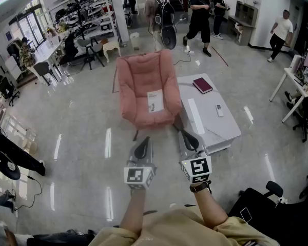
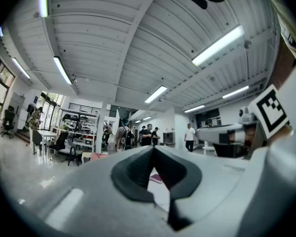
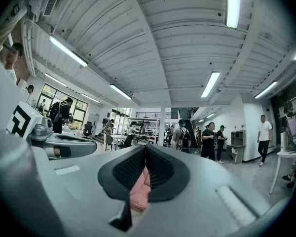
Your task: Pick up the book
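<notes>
A dark red book (image 1: 202, 85) lies on the far end of a low white table (image 1: 223, 129); through the left gripper's jaws it shows as a small dark red patch (image 2: 157, 178). My left gripper (image 1: 142, 144) is shut and empty, held level in front of a pink armchair (image 1: 143, 88). My right gripper (image 1: 189, 137) is shut and empty too, over the near left corner of the table, well short of the book. The right gripper view shows the pink armchair (image 3: 138, 191) between the closed pads.
A white booklet (image 1: 155, 101) lies on the armchair seat. A white remote (image 1: 219, 110) and a long white strip (image 1: 195, 116) rest on the table. Several people (image 1: 199, 17) stand and walk at the far end. Desks and office chairs (image 1: 304, 118) line both sides.
</notes>
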Tool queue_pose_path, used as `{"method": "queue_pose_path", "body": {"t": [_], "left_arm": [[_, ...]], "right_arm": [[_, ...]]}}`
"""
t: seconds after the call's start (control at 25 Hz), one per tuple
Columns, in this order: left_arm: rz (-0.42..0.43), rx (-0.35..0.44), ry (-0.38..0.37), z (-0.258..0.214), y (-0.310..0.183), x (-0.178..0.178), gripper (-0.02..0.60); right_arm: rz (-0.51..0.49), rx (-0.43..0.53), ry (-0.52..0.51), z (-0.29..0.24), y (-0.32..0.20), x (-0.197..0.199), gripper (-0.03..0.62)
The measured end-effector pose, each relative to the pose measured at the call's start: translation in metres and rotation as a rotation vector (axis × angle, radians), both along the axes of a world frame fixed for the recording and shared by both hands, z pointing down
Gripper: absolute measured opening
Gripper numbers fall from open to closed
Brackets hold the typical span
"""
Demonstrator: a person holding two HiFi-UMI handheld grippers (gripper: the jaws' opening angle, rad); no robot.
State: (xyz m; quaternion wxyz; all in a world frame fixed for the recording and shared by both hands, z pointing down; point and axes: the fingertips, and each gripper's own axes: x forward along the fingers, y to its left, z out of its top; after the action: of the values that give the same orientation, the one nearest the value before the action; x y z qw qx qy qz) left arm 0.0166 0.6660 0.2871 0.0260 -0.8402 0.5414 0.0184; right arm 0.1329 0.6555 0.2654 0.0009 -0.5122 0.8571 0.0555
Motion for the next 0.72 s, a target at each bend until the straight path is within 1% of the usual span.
{"method": "queue_pose_path", "body": {"t": [0.16,0.24,0.36,0.48,0.52,0.6,0.72], "left_arm": [[-0.016,-0.03,0.033,0.017,0.002,0.018,-0.002],[-0.027,-0.044,0.061,0.022,0.0,0.019,-0.002],[-0.049,-0.057,0.062,0.026,-0.005,0.011,-0.002],[-0.055,-0.072,0.063,0.031,-0.015,0.004,-0.002],[-0.058,-0.081,0.073,0.034,-0.021,0.0,-0.002],[-0.055,-0.092,0.094,0.034,-0.035,-0.009,-0.002],[-0.025,-0.075,0.08,0.027,-0.064,-0.021,-0.002]], "right_arm": [[0.004,-0.025,-0.018,0.013,-0.009,0.024,0.005],[0.021,-0.049,-0.031,0.021,-0.011,0.035,0.005],[0.04,-0.064,-0.023,0.029,-0.017,0.041,0.005],[0.024,-0.023,0.043,0.025,-0.026,0.034,0.005],[0.014,-0.015,0.048,0.023,-0.03,0.03,0.005],[-0.003,-0.012,0.021,0.02,-0.042,0.019,0.005],[-0.002,-0.042,-0.015,0.026,-0.072,-0.001,0.005]]}}
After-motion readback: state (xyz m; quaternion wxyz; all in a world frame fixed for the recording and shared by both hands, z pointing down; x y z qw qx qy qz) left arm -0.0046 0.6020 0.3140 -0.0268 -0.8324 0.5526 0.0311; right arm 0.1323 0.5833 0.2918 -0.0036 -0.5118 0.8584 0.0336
